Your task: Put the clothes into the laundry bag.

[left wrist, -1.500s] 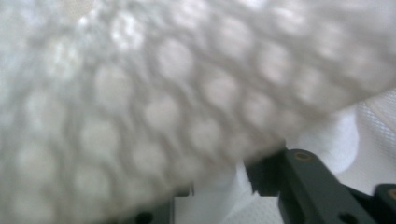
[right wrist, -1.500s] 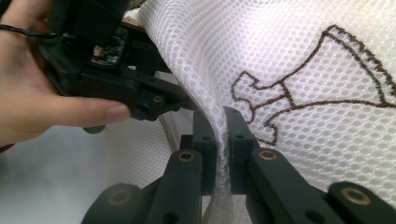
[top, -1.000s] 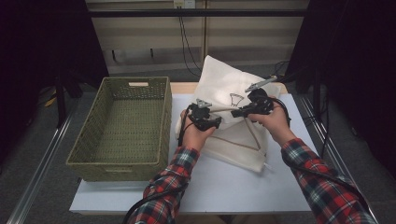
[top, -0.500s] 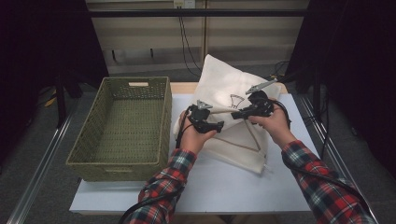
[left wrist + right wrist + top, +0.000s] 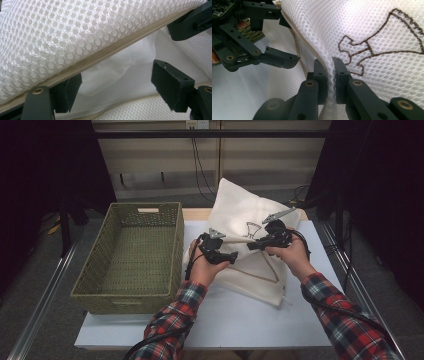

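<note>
- The person's two forearms in red plaid sleeves (image 5: 170,320) come in from the bottom of the high view over the white table (image 5: 235,320).
- The left gripper (image 5: 231,256) sits near the middle of the table at the left edge of a white mesh laundry bag (image 5: 240,215). Its jaws have just been opening and now stand apart, with the bag's zipper edge (image 5: 100,56) running between them and neither pad pressing on it.
- In the left gripper view the bag's mouth gapes below the zipper, showing a white lining inside.
- The right gripper (image 5: 330,75) is just to the right of the left one, its jaws clamped together on a fold of the mesh beside the bag's opening edge.
- A brown stitched figure (image 5: 377,47) marks the mesh right of that grip.
- The bag lies on the right half of the table, its upper part lifted and reaching past the far edge.
- A green woven basket (image 5: 125,295) stands on the left of the table, just beside the bag.
</note>
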`<state>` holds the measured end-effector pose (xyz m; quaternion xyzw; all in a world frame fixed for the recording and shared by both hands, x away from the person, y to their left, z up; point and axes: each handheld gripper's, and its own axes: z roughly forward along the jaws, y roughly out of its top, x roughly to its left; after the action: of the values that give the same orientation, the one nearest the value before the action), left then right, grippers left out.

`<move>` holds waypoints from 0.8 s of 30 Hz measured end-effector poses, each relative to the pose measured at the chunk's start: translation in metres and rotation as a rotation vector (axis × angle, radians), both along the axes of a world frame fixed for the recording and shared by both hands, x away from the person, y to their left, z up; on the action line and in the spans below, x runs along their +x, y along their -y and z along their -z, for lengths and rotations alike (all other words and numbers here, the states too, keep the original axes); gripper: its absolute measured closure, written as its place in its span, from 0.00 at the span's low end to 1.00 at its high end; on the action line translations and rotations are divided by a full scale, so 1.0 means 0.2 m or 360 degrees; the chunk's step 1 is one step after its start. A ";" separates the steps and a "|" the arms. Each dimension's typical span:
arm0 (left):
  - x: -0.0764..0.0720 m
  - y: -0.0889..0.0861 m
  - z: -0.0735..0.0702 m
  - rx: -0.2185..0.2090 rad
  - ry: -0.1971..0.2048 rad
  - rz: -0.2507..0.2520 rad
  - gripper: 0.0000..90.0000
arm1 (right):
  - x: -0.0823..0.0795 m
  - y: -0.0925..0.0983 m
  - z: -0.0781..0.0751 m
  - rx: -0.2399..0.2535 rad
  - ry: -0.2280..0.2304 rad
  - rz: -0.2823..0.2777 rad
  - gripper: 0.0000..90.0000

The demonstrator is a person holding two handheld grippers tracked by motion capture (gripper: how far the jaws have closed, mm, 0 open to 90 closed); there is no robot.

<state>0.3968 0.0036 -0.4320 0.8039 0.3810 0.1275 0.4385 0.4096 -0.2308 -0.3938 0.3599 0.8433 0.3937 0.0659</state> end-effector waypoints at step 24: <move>-0.01 -0.01 0.05 0.0023 -0.0030 0.0007 0.26 | -0.02 0.00 0.07 -0.0010 -0.0004 -0.0008 0.93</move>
<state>0.3941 0.0051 -0.4426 0.8091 0.3825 0.1217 0.4292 0.4055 -0.2302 -0.4077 0.3580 0.8455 0.3909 0.0650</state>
